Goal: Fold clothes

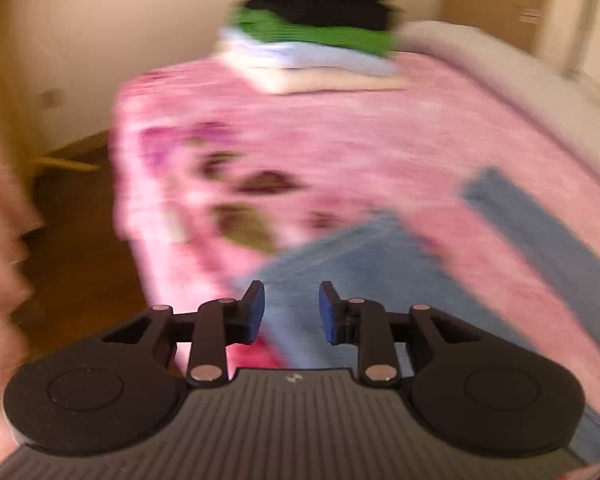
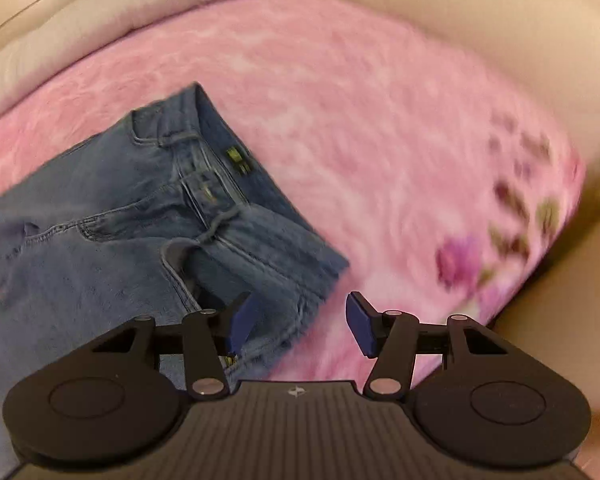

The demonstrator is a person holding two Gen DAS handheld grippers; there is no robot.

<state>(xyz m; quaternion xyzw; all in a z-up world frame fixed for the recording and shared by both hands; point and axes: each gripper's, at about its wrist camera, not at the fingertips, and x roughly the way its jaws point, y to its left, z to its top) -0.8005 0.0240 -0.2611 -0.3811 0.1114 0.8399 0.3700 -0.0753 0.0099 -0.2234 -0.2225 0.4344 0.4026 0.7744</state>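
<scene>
Blue denim jeans (image 2: 148, 216) flat on pink fuzzy blanket (image 2: 360, 120); right gripper (image 2: 298, 322) and left gripper (image 1: 292, 312) wide open, empty; approach step; next, grab waistband corner at 11 o'clock.

Warm, soft indoor light with no hard shadows or glare. Motion blur smears the left wrist view heavily and the right wrist view's right side. Fisheye bending curves the edges, with dark corners.

Both wrist views look forward and down over the pink blanket (image 1: 380, 140) from near; both share the jeans (image 2: 120, 220), lower frame
</scene>
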